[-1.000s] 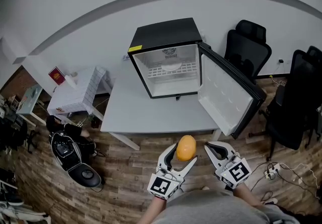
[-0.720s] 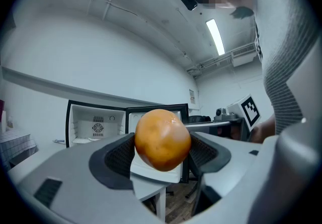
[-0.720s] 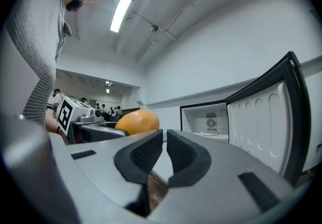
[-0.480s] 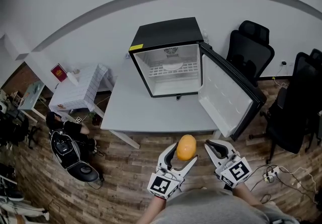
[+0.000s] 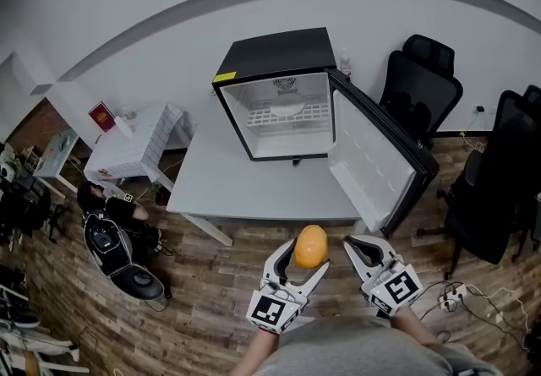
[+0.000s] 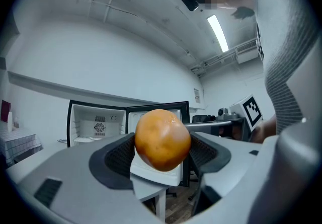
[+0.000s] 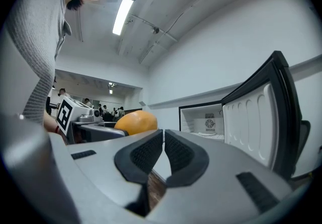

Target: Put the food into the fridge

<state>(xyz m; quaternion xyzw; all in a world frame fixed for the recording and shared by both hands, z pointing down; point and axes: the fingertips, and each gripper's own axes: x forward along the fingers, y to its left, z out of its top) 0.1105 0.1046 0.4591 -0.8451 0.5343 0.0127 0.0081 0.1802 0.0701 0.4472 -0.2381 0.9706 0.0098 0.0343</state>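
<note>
Orange fruit (image 5: pixel 311 247) stays clamped in left gripper (image 5: pixel 302 264); right gripper (image 5: pixel 362 249) pinched together, empty. Seemingly nothing has moved, so the open fridge (image 5: pixel 275 57) remains unreached.

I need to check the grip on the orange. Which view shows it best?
The left gripper view: the orange sits large between the left tool's pads. The head view shows it small from above; the right gripper view shows only its top.
</note>
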